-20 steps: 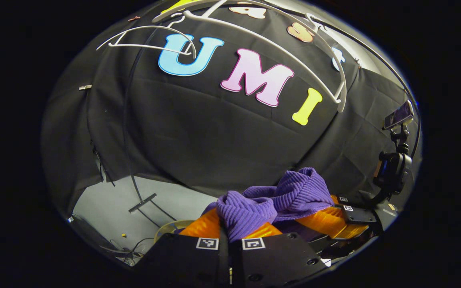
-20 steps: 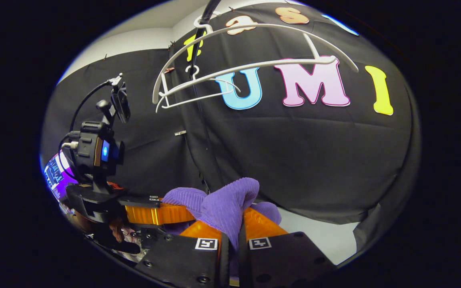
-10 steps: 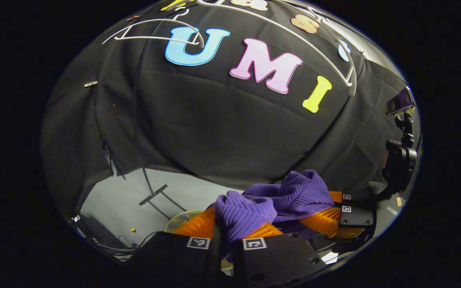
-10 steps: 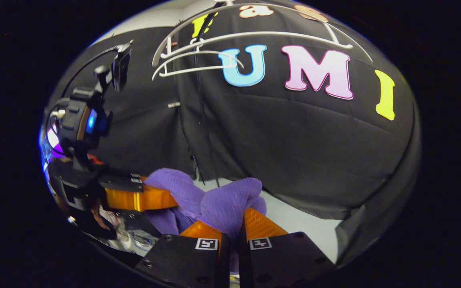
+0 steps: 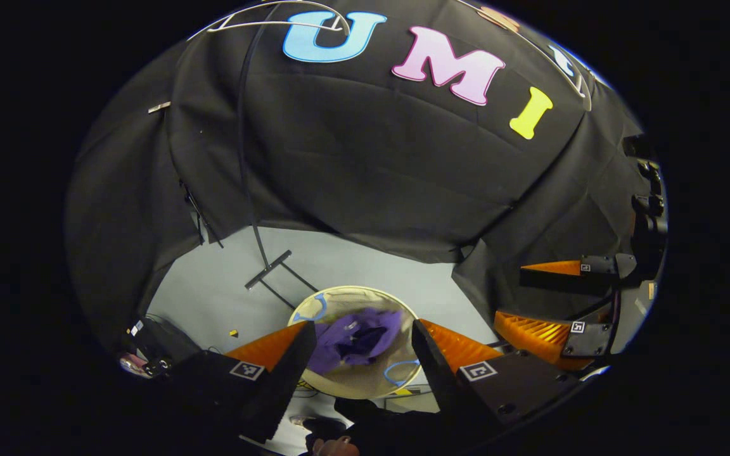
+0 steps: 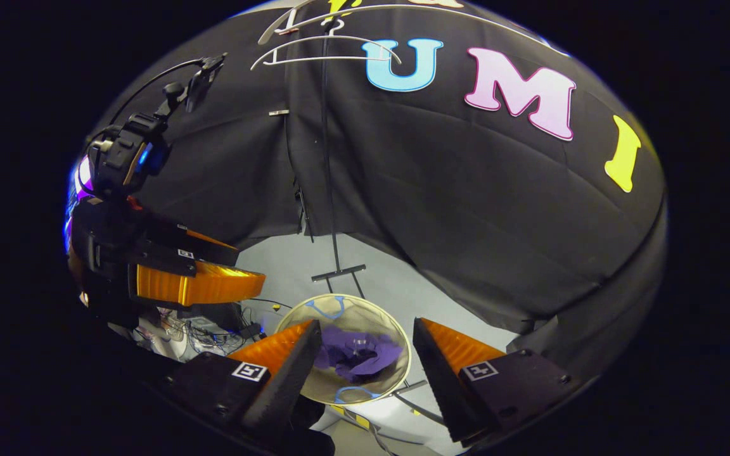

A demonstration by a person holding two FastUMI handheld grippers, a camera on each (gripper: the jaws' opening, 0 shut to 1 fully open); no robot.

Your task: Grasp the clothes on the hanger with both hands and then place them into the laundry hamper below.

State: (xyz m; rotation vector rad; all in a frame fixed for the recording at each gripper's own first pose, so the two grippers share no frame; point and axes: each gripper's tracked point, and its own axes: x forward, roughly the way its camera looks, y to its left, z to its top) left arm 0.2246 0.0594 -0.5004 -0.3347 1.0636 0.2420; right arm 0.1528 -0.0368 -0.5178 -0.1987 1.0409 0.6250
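My left gripper [image 5: 358,339] and right gripper [image 6: 362,339] both stood apart and empty above the hamper [image 6: 289,320], the purple garment [image 6: 355,356] lay inside; I judged snagging its rim while withdrawing the only risk.

1. No readable words or numbers stand on any object here.
2. Square black-and-white coded tags [image 5: 244,370] sit on the left tool [image 5: 358,342] and the right tool [image 6: 365,345]; they seem to carry patterns, not letters.
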